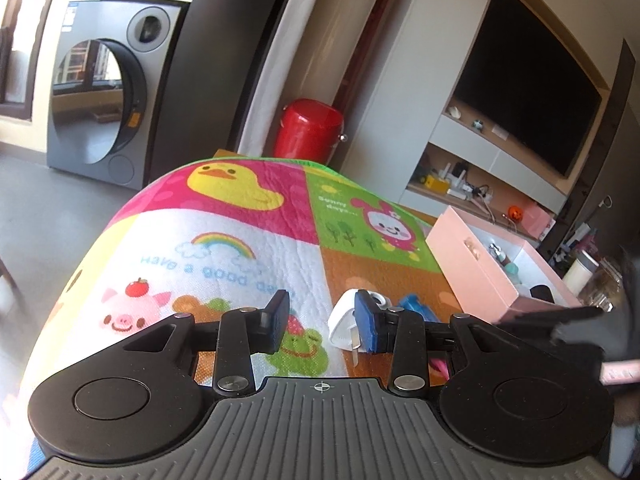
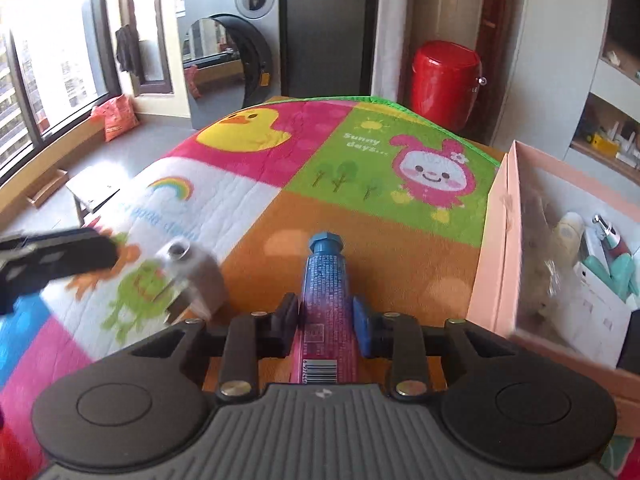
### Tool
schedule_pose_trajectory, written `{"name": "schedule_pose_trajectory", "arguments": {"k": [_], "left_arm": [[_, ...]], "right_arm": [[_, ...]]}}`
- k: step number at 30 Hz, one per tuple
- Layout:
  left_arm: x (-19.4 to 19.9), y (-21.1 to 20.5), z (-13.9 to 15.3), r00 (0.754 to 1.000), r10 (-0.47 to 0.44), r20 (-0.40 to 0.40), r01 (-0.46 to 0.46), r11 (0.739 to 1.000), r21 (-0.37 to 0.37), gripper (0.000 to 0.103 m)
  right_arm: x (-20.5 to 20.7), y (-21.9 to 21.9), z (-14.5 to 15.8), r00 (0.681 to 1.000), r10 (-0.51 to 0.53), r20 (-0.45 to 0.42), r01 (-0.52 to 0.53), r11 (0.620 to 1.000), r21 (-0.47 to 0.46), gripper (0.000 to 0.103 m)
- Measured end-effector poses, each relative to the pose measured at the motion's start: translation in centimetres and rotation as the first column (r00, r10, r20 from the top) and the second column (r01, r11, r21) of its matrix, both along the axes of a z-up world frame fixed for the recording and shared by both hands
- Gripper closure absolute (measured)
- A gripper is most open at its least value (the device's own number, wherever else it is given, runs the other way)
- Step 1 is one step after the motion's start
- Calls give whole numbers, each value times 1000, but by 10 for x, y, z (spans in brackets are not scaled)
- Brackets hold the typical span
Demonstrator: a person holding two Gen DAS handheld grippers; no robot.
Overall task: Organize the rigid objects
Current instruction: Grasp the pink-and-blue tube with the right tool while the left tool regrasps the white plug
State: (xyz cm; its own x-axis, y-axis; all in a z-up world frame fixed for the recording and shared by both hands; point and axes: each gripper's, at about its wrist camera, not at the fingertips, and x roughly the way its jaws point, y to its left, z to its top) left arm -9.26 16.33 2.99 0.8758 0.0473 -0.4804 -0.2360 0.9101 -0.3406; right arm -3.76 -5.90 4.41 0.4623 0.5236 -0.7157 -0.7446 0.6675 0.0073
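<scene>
Pink and blue, the tube (image 2: pixel 326 304) lies lengthwise between your right gripper (image 2: pixel 325 322) pads, its blue cap pointing toward the far edge of the cartoon-print mat (image 2: pixel 280 184). The black pad touches its left flank and the blue pad its right, so your right claw is pinching the tube just above the orange patch of the mat.

Your left gripper (image 1: pixel 322 322) stands spread, with nothing between its pads. The white plug adapter (image 1: pixel 346 322) lies on the mat just beside the blue right-hand pad, partly hidden behind it; whether the two touch you cannot tell. In the right wrist view the same adapter (image 2: pixel 192 280) sits over the green frog print, left of the tube, with your left gripper showing blurred at the left edge of that view.

The pink box (image 2: pixel 500 248) stands open at the mat's right edge, close to the tube's right side, with several small bottles and a white carton inside. Past the mat's far edge stand a red bin (image 2: pixel 444 80) and a grey washing machine (image 2: pixel 228 48).
</scene>
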Motion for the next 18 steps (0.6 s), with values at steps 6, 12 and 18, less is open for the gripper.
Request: {"name": "schedule_pose_trajectory", "arguments": {"k": [6, 12, 18], "left_arm": [[18, 2, -6, 1000, 8, 8, -7, 996, -93, 64], [30, -19, -5, 998, -64, 15, 65, 993, -95, 63], [29, -73, -2, 947, -321, -29, 322, 946, 37, 63]], "right_arm": [[-44, -78, 2, 1000, 8, 29, -8, 1000, -4, 74], [-40, -145, -4, 982, -174, 70, 174, 985, 7, 71], [-30, -179, -17, 949, -313, 40, 308, 946, 98, 41]]}}
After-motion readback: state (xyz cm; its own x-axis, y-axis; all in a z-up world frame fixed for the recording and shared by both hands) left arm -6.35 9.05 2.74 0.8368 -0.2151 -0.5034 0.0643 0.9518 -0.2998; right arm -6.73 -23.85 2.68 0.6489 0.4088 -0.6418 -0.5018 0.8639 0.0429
